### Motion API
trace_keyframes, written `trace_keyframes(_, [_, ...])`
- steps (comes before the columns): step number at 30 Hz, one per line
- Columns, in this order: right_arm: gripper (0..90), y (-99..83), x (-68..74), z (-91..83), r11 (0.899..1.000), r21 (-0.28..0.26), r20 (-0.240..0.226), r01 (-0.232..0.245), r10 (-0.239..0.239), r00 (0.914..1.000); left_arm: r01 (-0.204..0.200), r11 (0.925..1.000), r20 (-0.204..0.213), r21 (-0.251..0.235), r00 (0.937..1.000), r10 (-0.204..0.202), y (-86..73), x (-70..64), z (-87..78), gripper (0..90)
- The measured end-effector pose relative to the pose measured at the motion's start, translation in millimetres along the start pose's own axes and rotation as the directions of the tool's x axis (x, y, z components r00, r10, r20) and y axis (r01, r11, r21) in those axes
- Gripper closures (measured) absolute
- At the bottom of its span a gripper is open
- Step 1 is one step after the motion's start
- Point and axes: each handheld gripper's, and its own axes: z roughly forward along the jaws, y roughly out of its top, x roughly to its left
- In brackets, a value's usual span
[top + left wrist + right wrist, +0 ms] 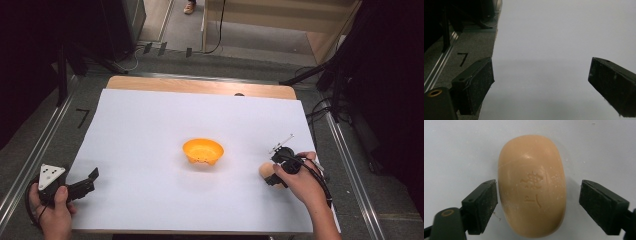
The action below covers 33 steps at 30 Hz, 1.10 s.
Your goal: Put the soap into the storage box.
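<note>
A tan oval bar of soap (532, 185) with a stamped mark lies flat on the white sheet. My right gripper (539, 202) points down over it, open, one jaw on each side: the left pad almost touches the soap and the right pad stands apart from it. From above, the soap (266, 171) peeks out beside the right gripper (276, 172) at the table's right. An orange bowl (202, 151) stands in the middle of the sheet. My left gripper (541, 82) is open with nothing between its pads, and it rests at the sheet's front left corner (85, 186).
A white sheet (150, 125) covers the wooden table (200, 86). Grey carpet (471, 47) with a black mark and metal rails lies to the left. Dark stands and cables flank both sides of the table.
</note>
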Motion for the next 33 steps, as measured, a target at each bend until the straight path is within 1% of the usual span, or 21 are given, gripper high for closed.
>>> trace_keyframes(3, [21.4,1.2,-0.3,1.3,1.000,0.000,-0.005,0.010,-0.010,0.9999,0.001,1.0000,0.001,0.000,1.0000,-0.001,0.0,0.0,0.1,6.8])
trace_keyframes(6, [21.0,1.6,-0.1,2.1,1.000,0.006,-0.003,0.002,-0.002,1.0000,0.002,1.0000,0.002,0.000,1.0000,-0.002,0.0,0.0,0.3,6.8])
trace_keyframes(7, [24.0,1.6,-0.2,2.4,1.000,0.005,0.001,-0.003,0.003,1.0000,0.003,1.0000,0.005,-0.001,1.0000,-0.003,0.0,0.3,0.6,6.8])
trace_keyframes(9, [25.7,1.7,0.4,2.8,1.000,0.003,-0.003,-0.005,0.005,1.0000,0.004,1.0000,0.007,0.000,1.0000,-0.004,0.1,0.6,0.6,6.8])
trace_keyframes(10, [28.1,1.8,1.1,4.7,1.000,0.011,0.004,0.010,-0.010,0.9999,0.005,1.0000,0.008,0.000,1.0000,-0.005,0.1,1.0,0.6,6.8])
trace_keyframes(11, [29.1,1.9,1.9,5.8,1.000,0.016,0.009,0.013,-0.013,0.9999,0.005,1.0000,0.008,0.000,1.0000,-0.005,0.1,1.0,0.5,6.8])
trace_keyframes(14, [29.4,2.1,2.5,8.0,1.000,0.022,0.014,0.017,-0.017,0.9998,0.004,1.0000,0.009,-0.001,0.9999,-0.004,0.0,0.8,0.7,6.8])
trace_keyframes(15, [29.9,2.7,2.3,8.1,1.000,0.026,0.011,0.006,-0.006,0.9999,0.002,1.0000,0.008,0.002,1.0000,-0.002,0.1,0.6,0.7,6.8])
trace_keyframes(18, [30.1,3.5,2.3,8.4,0.999,0.033,0.011,0.000,0.000,0.9999,0.003,1.0000,0.008,0.003,1.0000,-0.003,0.1,0.6,0.7,6.8])
trace_keyframes(19, [30.3,3.5,2.3,8.7,0.999,0.035,0.017,0.009,-0.010,0.9998,0.003,1.0000,0.008,0.002,1.0000,-0.003,0.1,0.7,0.7,6.8])
trace_keyframes(20, [30.2,3.9,3.6,8.7,0.999,0.042,0.025,0.000,-0.001,0.9997,0.004,1.0000,0.009,0.000,1.0000,-0.004,0.1,0.8,0.8,6.8])
trace_keyframes(21, [30.4,3.8,4.5,9.3,0.999,0.037,0.032,0.003,-0.005,0.9995,0.004,1.0000,0.009,0.000,0.9999,-0.004,0.0,0.8,0.7,6.8])
trace_keyframes(22, [30.8,3.8,5.8,8.7,0.999,0.044,0.040,0.000,-0.002,0.9992,0.004,1.0000,0.010,0.000,0.9999,-0.004,0.0,0.8,0.6,6.8])
trace_keyframes(23, [31.5,4.0,7.1,8.6,0.999,0.049,0.046,-0.024,0.022,0.9987,0.004,1.0000,0.010,-0.001,0.9999,-0.004,-0.1,0.8,0.6,6.8])
trace_keyframes(24, [31.6,4.0,7.2,8.9,0.998,0.048,0.049,-0.038,0.035,0.9982,0.005,1.0000,0.009,-0.001,0.9999,-0.005,-0.1,0.9,0.4,6.8])
trace_keyframes(27, [31.2,3.2,5.9,8.9,0.998,0.044,0.041,-0.053,0.052,0.9978,0.005,1.0000,0.009,-0.001,0.9999,-0.005,0.0,1.1,0.3,6.8])
trace_keyframes(30, [31.3,1.8,4.6,8.9,0.999,0.036,0.032,-0.040,0.039,0.9988,0.004,1.0000,0.010,0.000,0.9999,-0.004,0.0,0.7,0.6,6.8])
trace_keyframes(33, [32.7,0.9,4.6,8.2,0.999,0.028,0.031,-0.041,0.040,0.9987,0.003,1.0000,0.007,0.000,1.0000,-0.003,0.0,0.4,0.7,6.8])
